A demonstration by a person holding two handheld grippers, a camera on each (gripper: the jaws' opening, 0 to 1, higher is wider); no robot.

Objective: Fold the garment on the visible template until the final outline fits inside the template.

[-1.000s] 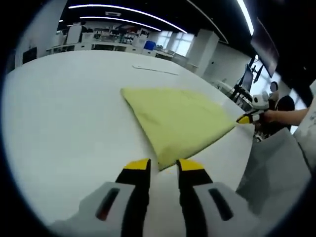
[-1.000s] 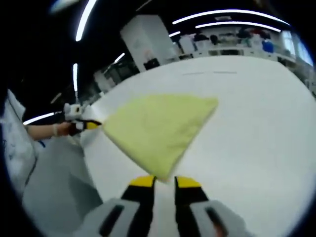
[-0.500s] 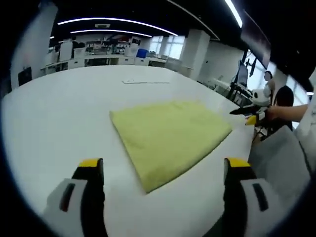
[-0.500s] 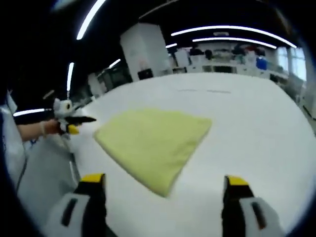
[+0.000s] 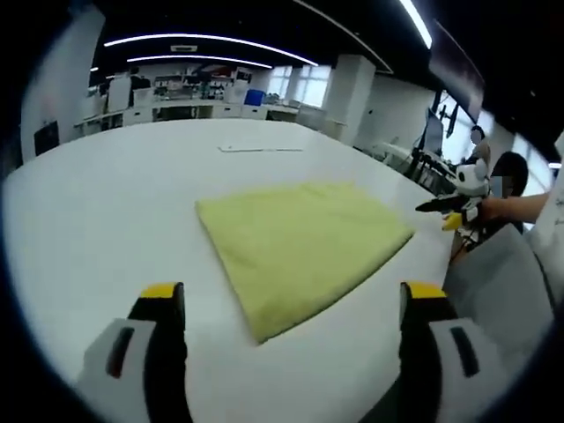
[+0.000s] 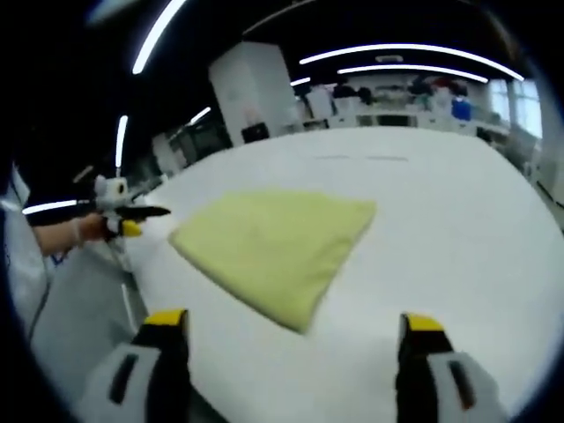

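Left gripper (image 5: 291,304), yellow-tipped w/ grey bodies: jaws spread wide apart, holding nothing, hovering over the near edge of the broad white tabletop (image 5: 106,203). Between and just beyond the jaws lies the pale yellow folded cloth garment (image 5: 300,242), flat on the table, roughly four-sided, one corner pointing near toward the gripper. At far right of this view the right gripper (image 5: 454,211) shows beside the table edge, off the garment, held by a person's hand.

Right gripper (image 6: 291,326): same build, jaws likewise spread wide, nothing in them. Garment (image 6: 278,242) sits ahead of it, apart from both tips. Left gripper (image 6: 123,216) appears at the left, past the table edge, clear of the cloth. Thin faint line marks (image 6: 361,159) on the table far beyond the garment; can't tell whether they're template marks.
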